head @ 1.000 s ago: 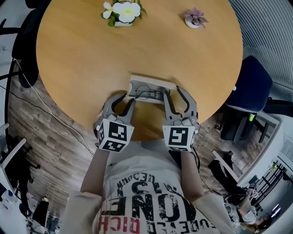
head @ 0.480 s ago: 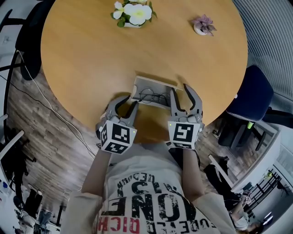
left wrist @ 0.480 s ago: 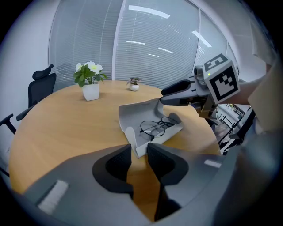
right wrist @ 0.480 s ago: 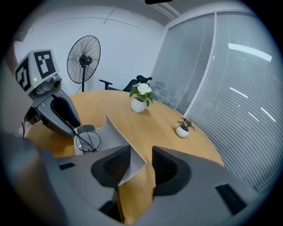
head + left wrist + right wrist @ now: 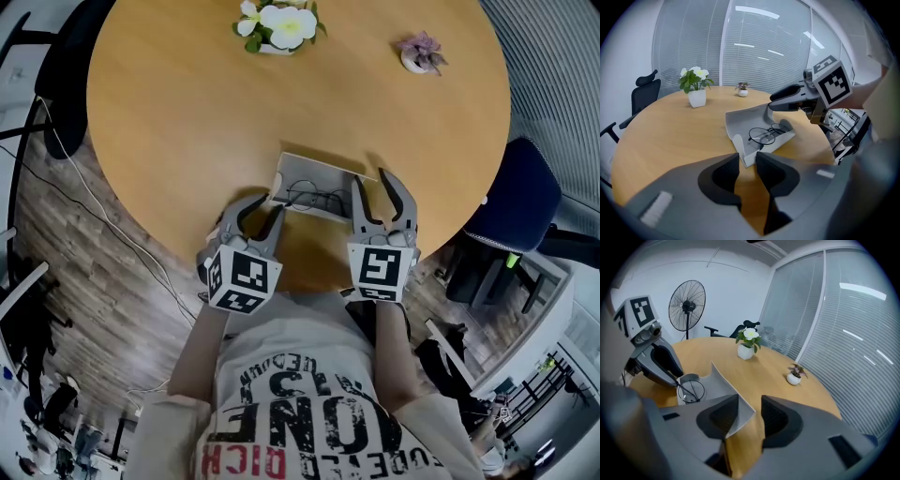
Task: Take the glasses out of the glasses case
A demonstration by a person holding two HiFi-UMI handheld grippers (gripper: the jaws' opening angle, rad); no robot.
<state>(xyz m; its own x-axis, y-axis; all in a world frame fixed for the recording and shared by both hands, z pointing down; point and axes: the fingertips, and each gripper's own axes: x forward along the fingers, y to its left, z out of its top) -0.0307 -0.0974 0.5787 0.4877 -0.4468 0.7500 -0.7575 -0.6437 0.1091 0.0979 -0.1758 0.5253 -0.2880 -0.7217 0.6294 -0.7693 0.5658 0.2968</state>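
Two grippers hover over the near edge of a round table (image 5: 187, 122) of smooth, honey-coloured wood. At that edge lies the glasses case (image 5: 323, 173), a matt grey shell lying open, its curved lid standing up on the far side. The glasses (image 5: 314, 198), thin dark wire with round lenses, rest in the case's shallow tray. The left gripper (image 5: 260, 212) has its black ribbed jaws parted by a narrow gap with nothing in it; the case's rounded left end sits just past the tips. The right gripper (image 5: 372, 186) is likewise parted, and the lid's thin right corner pokes into the gap without being pinched. Near the far edge stand a white square flower pot (image 5: 277, 23) and a small plant bowl (image 5: 422, 53)
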